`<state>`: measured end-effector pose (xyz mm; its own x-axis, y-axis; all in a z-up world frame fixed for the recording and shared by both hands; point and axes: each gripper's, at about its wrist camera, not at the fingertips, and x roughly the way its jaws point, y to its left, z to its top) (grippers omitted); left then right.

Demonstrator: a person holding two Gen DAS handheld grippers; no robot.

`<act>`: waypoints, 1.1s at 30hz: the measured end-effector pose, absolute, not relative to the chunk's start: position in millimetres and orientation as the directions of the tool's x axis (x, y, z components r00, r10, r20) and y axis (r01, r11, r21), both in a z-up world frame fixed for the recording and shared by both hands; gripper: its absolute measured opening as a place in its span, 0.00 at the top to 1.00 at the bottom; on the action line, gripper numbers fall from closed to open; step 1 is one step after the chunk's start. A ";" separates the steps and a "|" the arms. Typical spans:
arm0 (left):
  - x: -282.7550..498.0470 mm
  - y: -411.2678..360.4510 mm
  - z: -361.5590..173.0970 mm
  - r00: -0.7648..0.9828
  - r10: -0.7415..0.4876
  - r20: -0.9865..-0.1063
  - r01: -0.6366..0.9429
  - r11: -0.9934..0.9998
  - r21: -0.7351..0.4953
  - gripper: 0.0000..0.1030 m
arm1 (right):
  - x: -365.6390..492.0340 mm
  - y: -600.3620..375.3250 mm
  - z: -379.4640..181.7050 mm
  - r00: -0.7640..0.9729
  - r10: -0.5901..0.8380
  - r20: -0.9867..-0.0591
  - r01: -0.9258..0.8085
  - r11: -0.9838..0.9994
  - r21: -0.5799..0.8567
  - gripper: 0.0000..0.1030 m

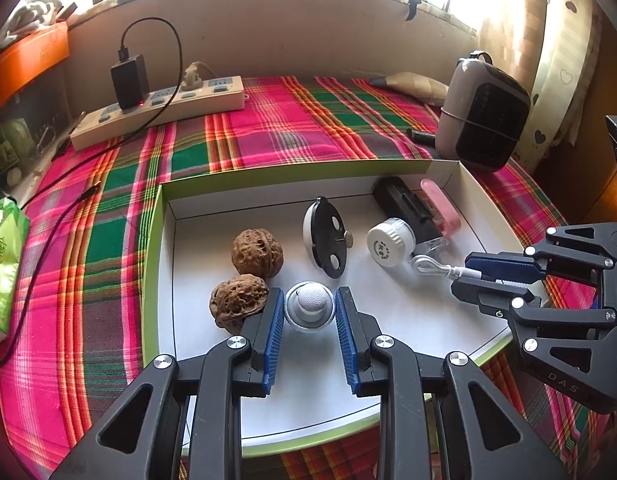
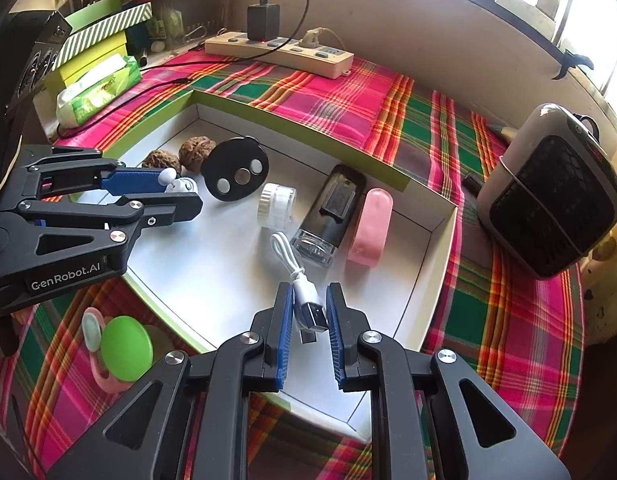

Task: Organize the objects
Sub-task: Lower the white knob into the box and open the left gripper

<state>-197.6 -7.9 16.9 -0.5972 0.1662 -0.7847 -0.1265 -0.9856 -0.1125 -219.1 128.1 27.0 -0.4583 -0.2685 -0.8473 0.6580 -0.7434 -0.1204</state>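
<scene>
a plaid-clothed desk (image 1: 268, 140) fills both views under a bright, washed-out window. the white box (image 1: 480, 200) runs off the lower edge. "genrobot.ai" marks the left hand-held gripper (image 1: 309, 310), clenched on a small white earbud-like thing (image 1: 309, 307) at lower centre; the right hand-held gripper (image 2: 307, 314) grasps the white usb cable (image 2: 304, 296).

A home: plaid tablecloth (image 1: 268, 128), power strip (image 1: 160, 114), curtained window.
</scene>
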 end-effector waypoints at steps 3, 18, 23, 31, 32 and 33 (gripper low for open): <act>-198.2 -6.5 14.8 -0.595 0.164 -0.787 -0.127 -0.986 -0.109 0.76 | -220.4 127.1 26.1 -0.456 -0.266 -0.849 0.659 -0.743 -0.121 0.82; -200.8 -6.3 14.1 -0.600 0.163 -0.783 -0.127 -0.986 -0.108 0.76 | -224.9 122.9 23.2 -0.458 -0.263 -0.849 0.658 -0.742 -0.125 0.82; -201.4 -6.2 14.8 -0.602 0.158 -0.782 -0.123 -0.987 -0.105 0.76 | -224.8 121.5 23.1 -0.468 -0.260 -0.845 0.655 -0.744 -0.134 0.82; -201.2 -6.1 14.3 -0.604 0.158 -0.781 -0.123 -0.987 -0.105 0.76 | -222.1 119.7 23.4 -0.491 -0.257 -0.833 0.651 -0.743 -0.154 0.82; -200.7 -5.4 14.3 -0.604 0.158 -0.782 -0.122 -0.987 -0.105 0.76 | -222.0 119.9 23.5 -0.493 -0.257 -0.831 0.650 -0.744 -0.155 0.82; -201.4 -5.8 14.5 -0.604 0.157 -0.782 -0.122 -0.987 -0.104 0.76 | -221.9 120.1 23.6 -0.495 -0.258 -0.830 0.650 -0.744 -0.156 0.82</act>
